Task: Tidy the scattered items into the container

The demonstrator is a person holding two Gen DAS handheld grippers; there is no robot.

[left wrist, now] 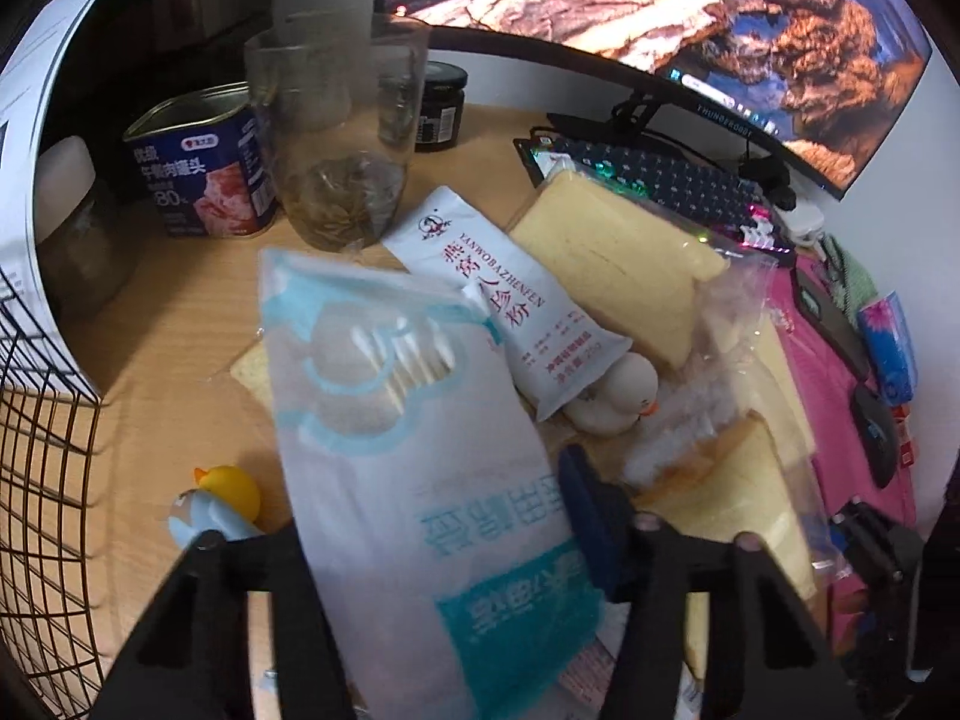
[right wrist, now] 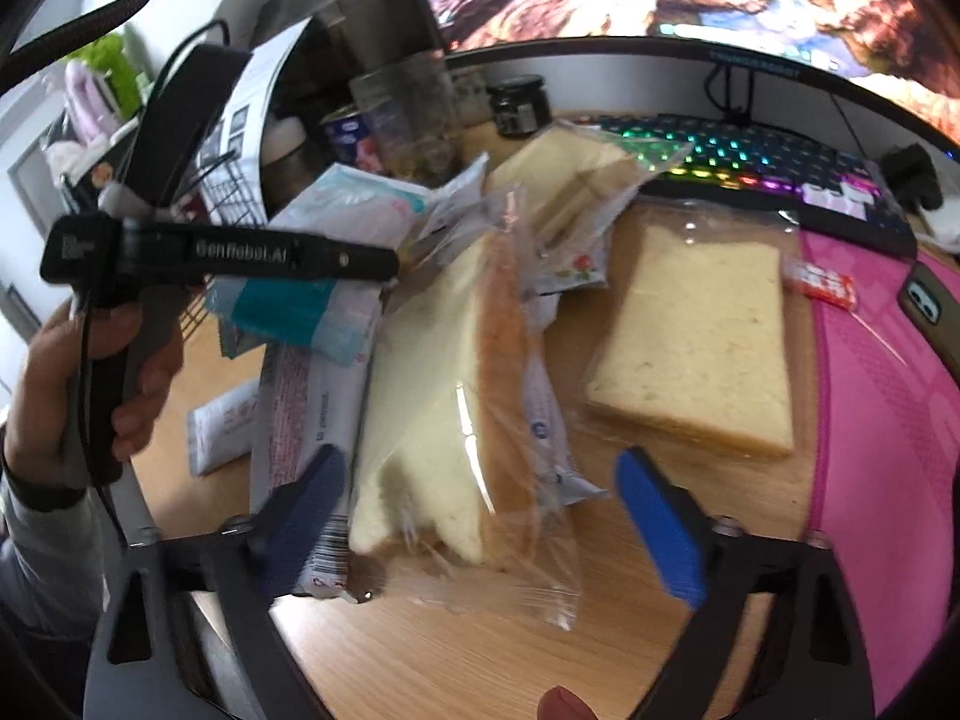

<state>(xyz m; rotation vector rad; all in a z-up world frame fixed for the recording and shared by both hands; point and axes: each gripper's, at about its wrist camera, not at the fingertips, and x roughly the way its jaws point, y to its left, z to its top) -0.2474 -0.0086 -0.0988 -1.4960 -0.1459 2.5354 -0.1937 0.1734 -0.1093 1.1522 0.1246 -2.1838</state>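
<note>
The wooden tabletop [right wrist: 492, 654] carries a wire basket [left wrist: 42, 456] at its left edge and a clutter of packets in front of a monitor [left wrist: 660, 6] and a lit keyboard [right wrist: 750, 162]. The left gripper [left wrist: 432, 546] has its jaws pinching the near end of a pale cotton swab bag [left wrist: 384, 414], which lies over the heap just right of the basket. The right gripper [right wrist: 480, 516] holds its jaws spread either side of a wrapped bread slice [right wrist: 438, 420] tilted on edge mid-tabletop, its pads [right wrist: 660, 528] apart from the wrap, with a flat wrapped slice [right wrist: 696, 348] just beyond
</note>
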